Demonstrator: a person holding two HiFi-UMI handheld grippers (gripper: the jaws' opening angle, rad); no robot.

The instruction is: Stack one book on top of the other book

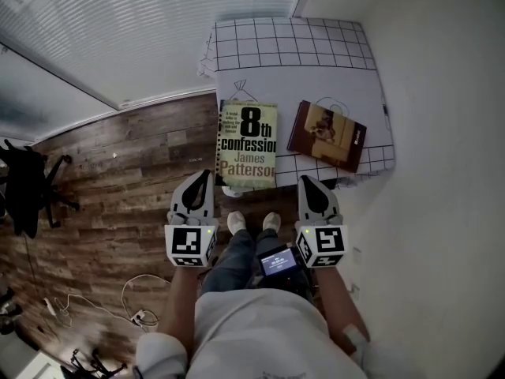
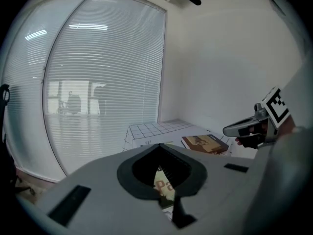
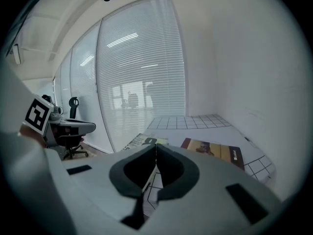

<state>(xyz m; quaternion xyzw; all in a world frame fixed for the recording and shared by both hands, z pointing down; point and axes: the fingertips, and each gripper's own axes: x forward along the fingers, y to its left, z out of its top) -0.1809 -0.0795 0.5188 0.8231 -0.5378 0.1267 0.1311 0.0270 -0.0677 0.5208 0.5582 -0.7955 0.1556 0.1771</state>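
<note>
Two books lie on the table's white grid cloth (image 1: 296, 61). The larger pale green paperback (image 1: 248, 144) lies at the near left edge, a little over it. The smaller brown book (image 1: 327, 135) lies to its right, turned at an angle; it also shows in the left gripper view (image 2: 206, 143) and the right gripper view (image 3: 214, 152). My left gripper (image 1: 203, 174) is shut and empty, just short of the green book's near left corner (image 2: 164, 186). My right gripper (image 1: 308, 181) is shut and empty, at the table's near edge below the brown book.
A window with blinds (image 1: 134, 22) runs along the left of the table, and a white wall (image 1: 442, 133) along the right. Wooden floor (image 1: 118, 188) lies to the left, with a black office chair (image 1: 28, 184) and cables (image 1: 126, 306). My feet (image 1: 254, 223) stand at the table edge.
</note>
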